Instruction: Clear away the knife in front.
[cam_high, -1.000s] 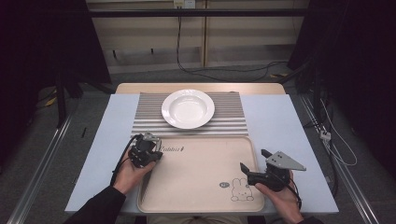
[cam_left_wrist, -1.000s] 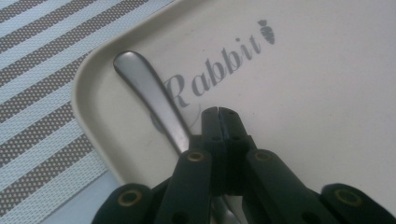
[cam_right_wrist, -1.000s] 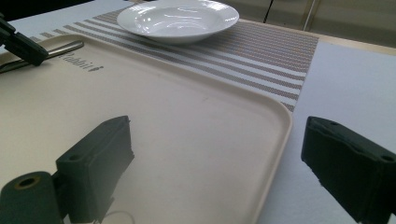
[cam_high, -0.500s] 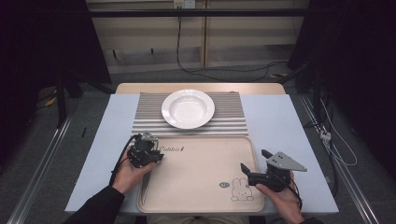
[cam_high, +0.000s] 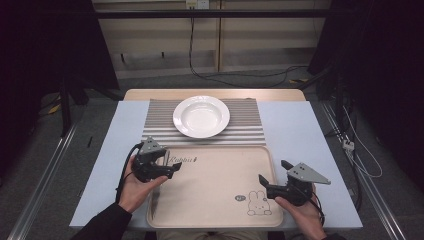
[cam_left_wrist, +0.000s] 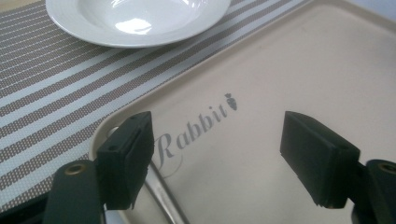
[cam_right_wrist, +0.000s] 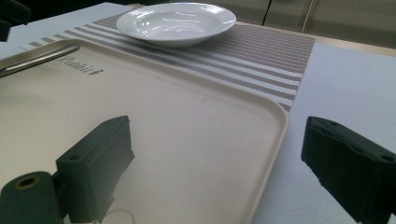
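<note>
Over the beige plastic tray's (cam_high: 215, 185) left rim, left gripper (cam_left_wrist: 217, 156) and right gripper (cam_right_wrist: 222, 168) hung released, empty; I'd square the left's jaws on the thin metal utensil (cam_right_wrist: 39, 57) before closing.

Glossy white ceramic plate (cam_high: 201, 116), matt beige plastic tray (cam_high: 215, 186), woven striped mat (cam_high: 155, 125)

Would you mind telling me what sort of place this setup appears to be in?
Probably a lab or recording rig staged as a dining place, not a real dining room: a white plate on a striped placemat, a beige tray, dark curtains around, cables on the floor.
</note>
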